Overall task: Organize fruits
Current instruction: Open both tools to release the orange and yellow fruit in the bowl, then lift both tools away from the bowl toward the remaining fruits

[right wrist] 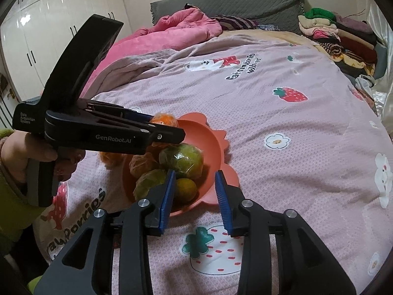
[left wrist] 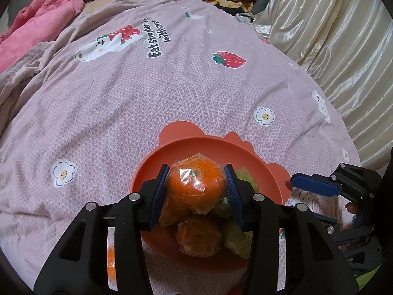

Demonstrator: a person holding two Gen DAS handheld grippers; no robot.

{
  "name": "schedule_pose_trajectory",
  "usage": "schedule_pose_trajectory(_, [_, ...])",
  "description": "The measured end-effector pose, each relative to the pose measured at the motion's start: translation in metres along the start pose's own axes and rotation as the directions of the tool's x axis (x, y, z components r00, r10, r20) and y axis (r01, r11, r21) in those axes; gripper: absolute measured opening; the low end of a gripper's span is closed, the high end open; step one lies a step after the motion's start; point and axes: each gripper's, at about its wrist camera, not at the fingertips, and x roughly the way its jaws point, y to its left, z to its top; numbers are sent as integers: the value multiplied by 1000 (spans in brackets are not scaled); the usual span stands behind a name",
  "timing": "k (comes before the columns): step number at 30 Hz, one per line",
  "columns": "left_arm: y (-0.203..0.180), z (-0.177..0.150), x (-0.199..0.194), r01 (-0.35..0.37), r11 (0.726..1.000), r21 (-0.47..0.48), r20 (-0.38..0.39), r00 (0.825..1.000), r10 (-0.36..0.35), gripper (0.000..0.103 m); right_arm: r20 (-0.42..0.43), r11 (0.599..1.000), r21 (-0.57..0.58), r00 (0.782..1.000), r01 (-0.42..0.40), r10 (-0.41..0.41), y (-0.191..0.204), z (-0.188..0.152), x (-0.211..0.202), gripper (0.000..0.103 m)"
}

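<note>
My left gripper (left wrist: 196, 170) is shut on a plastic-wrapped orange (left wrist: 196, 186), which hangs just above an orange-red bowl (left wrist: 203, 142) with a scalloped rim. Under it in the bowl lie a wrapped orange (left wrist: 199, 236) and green fruits (left wrist: 238, 236). In the right wrist view, the left gripper (right wrist: 167, 125) holds that orange (right wrist: 164, 120) over the bowl (right wrist: 217, 147). My right gripper (right wrist: 195, 173) stands open at the bowl's near rim, its pads touching nothing. A small yellow-green fruit (right wrist: 186, 191) lies in the bowl beyond it, beside two wrapped green fruits (right wrist: 181, 158).
One more wrapped orange (right wrist: 110, 158) lies on the pink strawberry bedspread (right wrist: 282, 123) left of the bowl. A hand (right wrist: 22, 150) in a green sleeve holds the left gripper. A pink quilt (right wrist: 176, 28), stacked clothes (right wrist: 329, 32) and a satin curtain (left wrist: 331, 29) edge the bed.
</note>
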Motion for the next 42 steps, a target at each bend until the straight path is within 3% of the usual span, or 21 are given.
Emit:
schedule_pose_trajectory(31, [-1, -5, -21, 2, 1000, 6, 49, 999, -2, 38, 4, 999, -1, 999, 41, -41, 4, 0, -14, 53])
schedule_pose_trajectory(42, [-2, -13, -45, -20, 1000, 2, 108, 994, 19, 52, 25, 999, -4, 998, 54, -54, 9, -1, -24, 59])
